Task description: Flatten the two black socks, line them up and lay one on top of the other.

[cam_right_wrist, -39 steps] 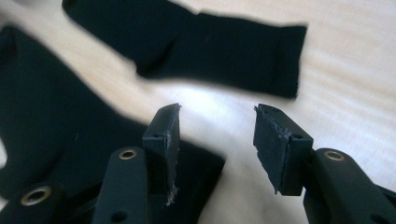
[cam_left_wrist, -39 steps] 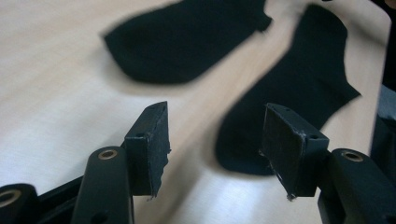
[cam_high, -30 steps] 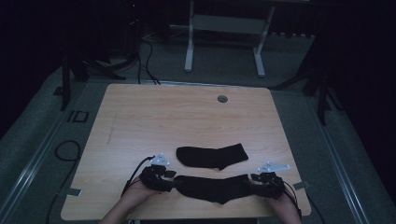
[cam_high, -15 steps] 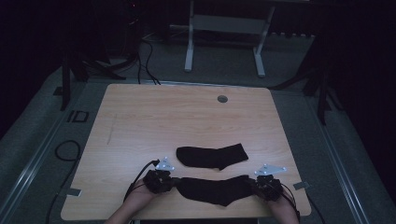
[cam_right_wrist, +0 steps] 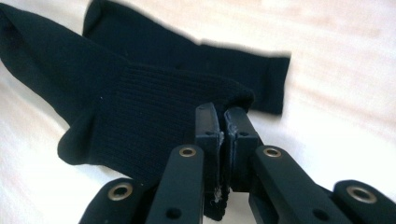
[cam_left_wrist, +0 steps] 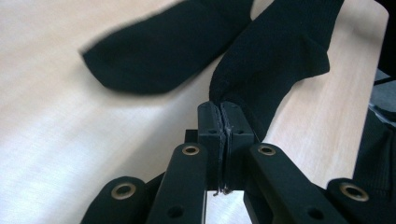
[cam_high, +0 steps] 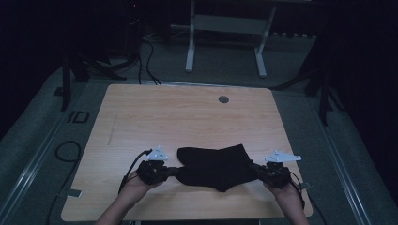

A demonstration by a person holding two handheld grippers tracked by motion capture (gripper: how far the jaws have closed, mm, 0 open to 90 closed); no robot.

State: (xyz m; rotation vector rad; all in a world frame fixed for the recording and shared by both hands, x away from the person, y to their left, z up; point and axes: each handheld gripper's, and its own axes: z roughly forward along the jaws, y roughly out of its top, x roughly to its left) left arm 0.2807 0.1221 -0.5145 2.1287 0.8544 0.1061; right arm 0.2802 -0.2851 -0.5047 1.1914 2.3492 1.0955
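Two black socks are on the wooden table (cam_high: 141, 117). My left gripper (cam_high: 166, 172) (cam_left_wrist: 222, 106) is shut on one end of the near sock (cam_high: 217, 176) (cam_left_wrist: 280, 56). Its other end, the ribbed cuff (cam_right_wrist: 140, 112), is pinched in my right gripper (cam_high: 259, 171) (cam_right_wrist: 223, 114). This sock is stretched between the two hands, raised a little off the table, and sags in the middle. The second sock (cam_high: 202, 152) (cam_left_wrist: 159, 51) (cam_right_wrist: 247, 70) lies flat just beyond it, partly hidden behind the raised one.
A round cable hole (cam_high: 223, 99) sits near the table's far edge. Beyond the table stands a white metal frame (cam_high: 225, 28). Cables (cam_high: 65, 150) lie on the floor at the left. The table's front edge runs just under my hands.
Both grippers have closed on the ends of the near sock and risen with it. The sock has left the table and now overlaps the far sock in the high view.
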